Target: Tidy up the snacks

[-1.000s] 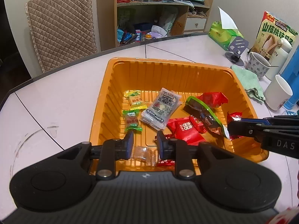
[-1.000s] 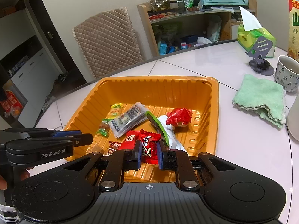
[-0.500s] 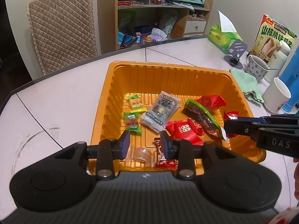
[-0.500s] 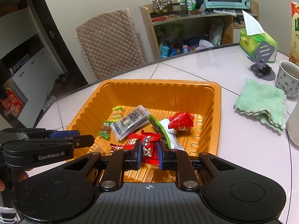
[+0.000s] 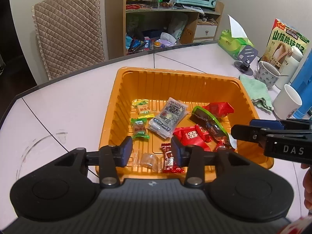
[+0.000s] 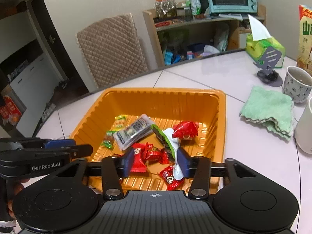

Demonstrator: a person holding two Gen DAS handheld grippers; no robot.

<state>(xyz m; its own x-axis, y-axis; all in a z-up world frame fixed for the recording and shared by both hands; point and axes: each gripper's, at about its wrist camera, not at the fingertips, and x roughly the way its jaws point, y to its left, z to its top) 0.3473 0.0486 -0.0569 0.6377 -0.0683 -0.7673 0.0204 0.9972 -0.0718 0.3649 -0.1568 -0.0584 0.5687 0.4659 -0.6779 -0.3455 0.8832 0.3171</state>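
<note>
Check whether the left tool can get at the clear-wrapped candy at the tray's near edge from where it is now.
Probably yes. The clear-wrapped candy lies on the orange tray floor just beyond the left tool, whose jaws are opening with nothing between them. Only the small red packet alongside crowds it.

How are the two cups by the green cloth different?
The far mug has dark little patterns on it, while the near cup is mostly plain white. The mug has something thin sticking out over its rim; the cup shows nothing. Both stand upright on the table.
</note>
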